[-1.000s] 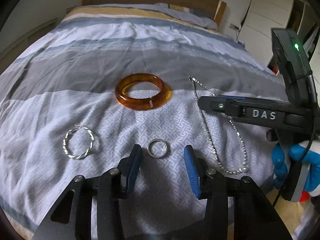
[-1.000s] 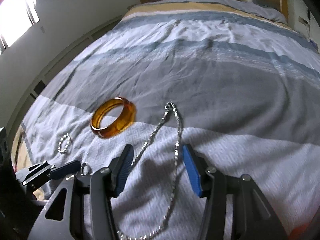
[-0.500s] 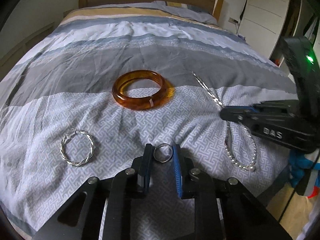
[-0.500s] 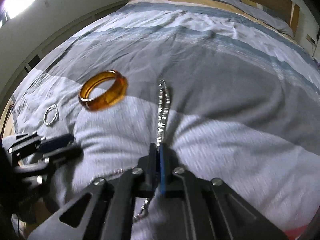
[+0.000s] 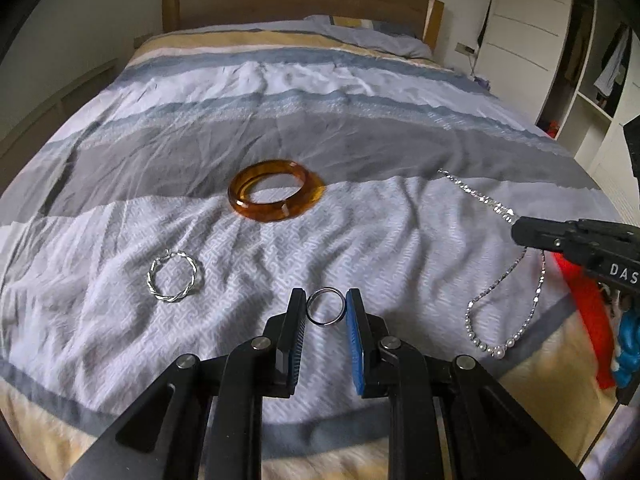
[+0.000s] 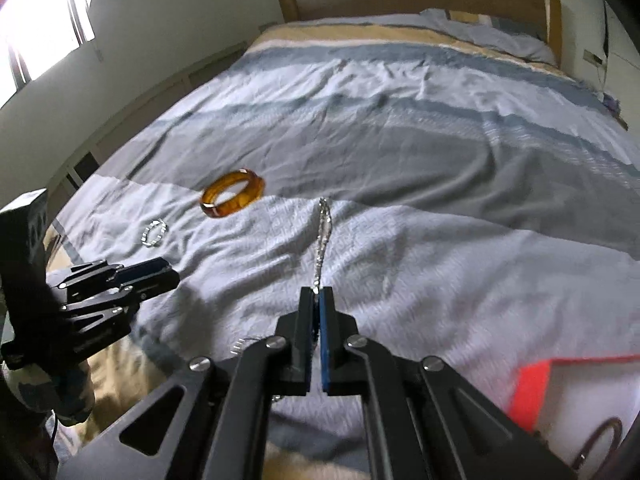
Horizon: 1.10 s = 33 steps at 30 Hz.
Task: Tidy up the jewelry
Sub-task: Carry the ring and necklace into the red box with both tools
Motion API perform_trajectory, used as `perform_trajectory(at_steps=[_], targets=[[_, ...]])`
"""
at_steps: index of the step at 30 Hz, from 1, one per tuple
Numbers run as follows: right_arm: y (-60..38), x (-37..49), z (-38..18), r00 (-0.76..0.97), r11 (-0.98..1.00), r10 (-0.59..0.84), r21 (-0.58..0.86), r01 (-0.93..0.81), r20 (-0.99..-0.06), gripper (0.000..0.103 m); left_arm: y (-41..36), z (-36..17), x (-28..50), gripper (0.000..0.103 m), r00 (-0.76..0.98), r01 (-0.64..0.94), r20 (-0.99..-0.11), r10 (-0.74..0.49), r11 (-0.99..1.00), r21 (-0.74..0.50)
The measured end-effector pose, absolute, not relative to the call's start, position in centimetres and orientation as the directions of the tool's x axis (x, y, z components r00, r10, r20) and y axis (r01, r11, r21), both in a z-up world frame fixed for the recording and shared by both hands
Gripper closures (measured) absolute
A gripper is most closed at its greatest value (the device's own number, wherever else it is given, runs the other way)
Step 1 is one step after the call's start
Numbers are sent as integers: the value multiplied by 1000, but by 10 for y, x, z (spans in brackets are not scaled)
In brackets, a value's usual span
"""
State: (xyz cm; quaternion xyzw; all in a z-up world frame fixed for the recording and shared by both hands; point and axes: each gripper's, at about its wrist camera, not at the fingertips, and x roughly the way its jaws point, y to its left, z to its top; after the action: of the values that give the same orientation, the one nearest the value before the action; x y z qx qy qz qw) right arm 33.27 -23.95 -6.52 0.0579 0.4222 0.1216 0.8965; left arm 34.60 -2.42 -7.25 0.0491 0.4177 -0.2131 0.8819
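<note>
My left gripper [image 5: 326,304] is shut on a plain silver ring [image 5: 326,306] and holds it above the striped bedspread [image 5: 280,120]. My right gripper [image 6: 318,294] is shut on a silver bead necklace [image 6: 323,232]; the chain runs forward onto the bed. In the left wrist view the necklace [image 5: 504,308] hangs in a loop below the right gripper [image 5: 520,232]. An amber bangle [image 5: 276,191] lies mid-bed, also in the right wrist view [image 6: 233,193]. A twisted silver hoop [image 5: 173,277] lies to its left, also in the right wrist view [image 6: 154,232].
The wooden headboard [image 5: 296,0] is at the far end. White wardrobe doors [image 5: 528,32] stand at the right. A red item [image 6: 532,384] lies off the bed's near right edge. The left gripper [image 6: 156,272] shows at the left of the right wrist view.
Both grippers closed from open: the left on the ring, the right on the necklace. Both have since pulled back and up, lifting the ring and part of the chain.
</note>
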Motion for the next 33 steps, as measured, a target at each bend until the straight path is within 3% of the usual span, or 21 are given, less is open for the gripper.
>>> perform_trajectory(at_steps=[8, 18, 26, 33], targets=[[-265, 287, -5, 695, 967, 250, 204, -150, -674, 101, -49, -28, 317, 83, 588, 469, -723, -362, 881, -59], [-340, 216, 52, 769, 988, 142, 137, -71, -624, 101, -138, 12, 269, 83, 540, 614, -680, -496, 785, -85], [-408, 174, 20, 730, 996, 32, 87, 37, -683, 101, -238, -3, 226, 83, 406, 734, -700, -588, 666, -134], [-448, 151, -32, 660, 990, -5, 91, 111, -751, 101, -302, -41, 197, 83, 308, 779, -752, -583, 608, -152]])
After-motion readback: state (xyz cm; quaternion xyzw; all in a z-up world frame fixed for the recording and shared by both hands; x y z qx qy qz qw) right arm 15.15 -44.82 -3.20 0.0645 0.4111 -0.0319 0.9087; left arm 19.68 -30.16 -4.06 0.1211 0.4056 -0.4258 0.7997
